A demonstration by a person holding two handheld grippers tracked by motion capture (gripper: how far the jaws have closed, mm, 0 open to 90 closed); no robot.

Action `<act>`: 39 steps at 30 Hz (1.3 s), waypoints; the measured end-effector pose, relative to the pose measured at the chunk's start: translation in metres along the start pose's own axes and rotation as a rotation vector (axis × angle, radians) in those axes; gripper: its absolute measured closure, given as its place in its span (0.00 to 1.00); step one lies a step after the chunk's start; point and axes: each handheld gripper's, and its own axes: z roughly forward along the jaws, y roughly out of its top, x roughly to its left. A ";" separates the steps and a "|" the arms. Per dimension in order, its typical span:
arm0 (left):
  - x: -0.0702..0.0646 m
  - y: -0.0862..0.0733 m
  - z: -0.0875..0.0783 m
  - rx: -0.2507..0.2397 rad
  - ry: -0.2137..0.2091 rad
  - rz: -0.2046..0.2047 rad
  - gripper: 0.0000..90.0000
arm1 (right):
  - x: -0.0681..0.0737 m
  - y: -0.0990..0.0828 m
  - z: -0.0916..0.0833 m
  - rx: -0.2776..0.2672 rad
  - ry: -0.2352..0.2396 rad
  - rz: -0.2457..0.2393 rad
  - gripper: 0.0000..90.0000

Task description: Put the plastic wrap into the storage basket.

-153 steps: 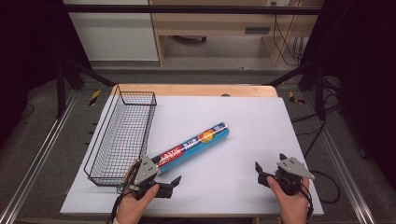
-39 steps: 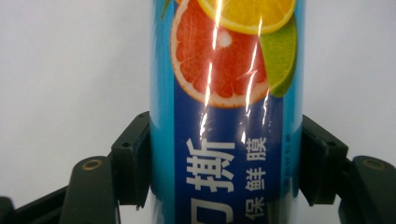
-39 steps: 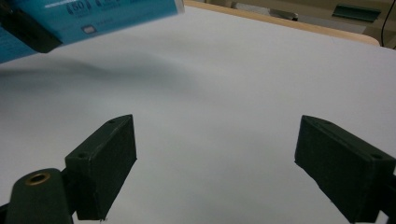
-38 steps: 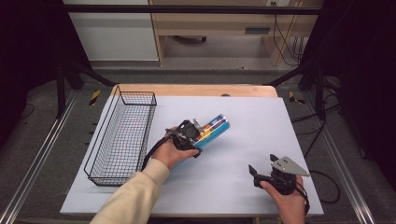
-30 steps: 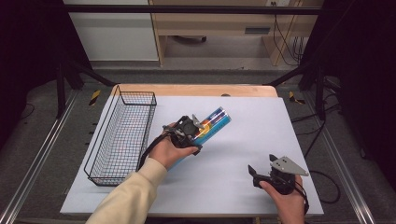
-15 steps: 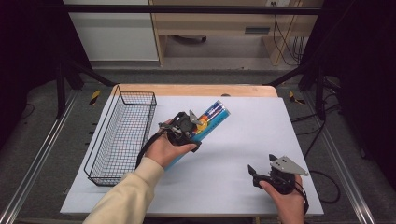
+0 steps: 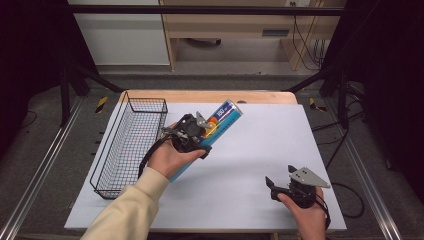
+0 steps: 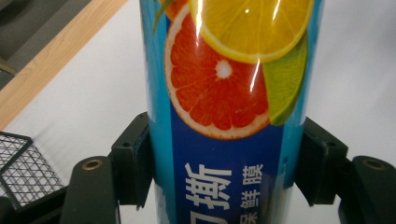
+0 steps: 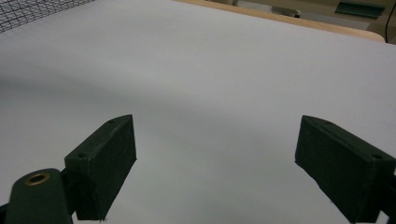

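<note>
Between the jaws of the left hand-held gripper (image 7: 200, 134) sits a long blue box of cling film (image 7: 224, 116), clamped across its width; in the left gripper view both black pads press on the sides of the box (image 8: 224, 140), just below its picture of citrus slices. Seen from the high view, the box tilts up off the white table (image 7: 250, 165), its far end pointing away from that hand-held gripper. Just to the left of the left hand-held gripper stands a black wire basket (image 7: 131, 145). Well apart, near the person's edge of the table, the right hand-held gripper (image 7: 280, 185) hangs with its jaws spread wide over bare table (image 9: 210, 93), grasping nothing.
</note>
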 end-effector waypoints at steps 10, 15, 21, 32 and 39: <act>-0.001 0.008 -0.028 -0.028 0.038 -0.002 0.36 | 0.000 0.000 0.000 -0.002 0.003 0.005 0.14; -0.003 0.012 -0.039 -0.034 0.047 0.008 0.36 | 0.000 0.000 0.000 -0.003 0.002 0.008 0.14; -0.002 0.011 -0.044 -0.034 0.045 -0.011 0.36 | -0.001 0.000 0.000 -0.006 0.003 0.016 0.14; 0.007 0.007 -0.064 -0.047 0.065 -0.033 0.36 | -0.003 -0.001 0.003 -0.012 0.024 0.025 0.14; 0.004 -0.006 -0.079 -0.030 0.096 -0.055 0.36 | -0.001 0.000 0.001 -0.021 0.013 0.015 0.11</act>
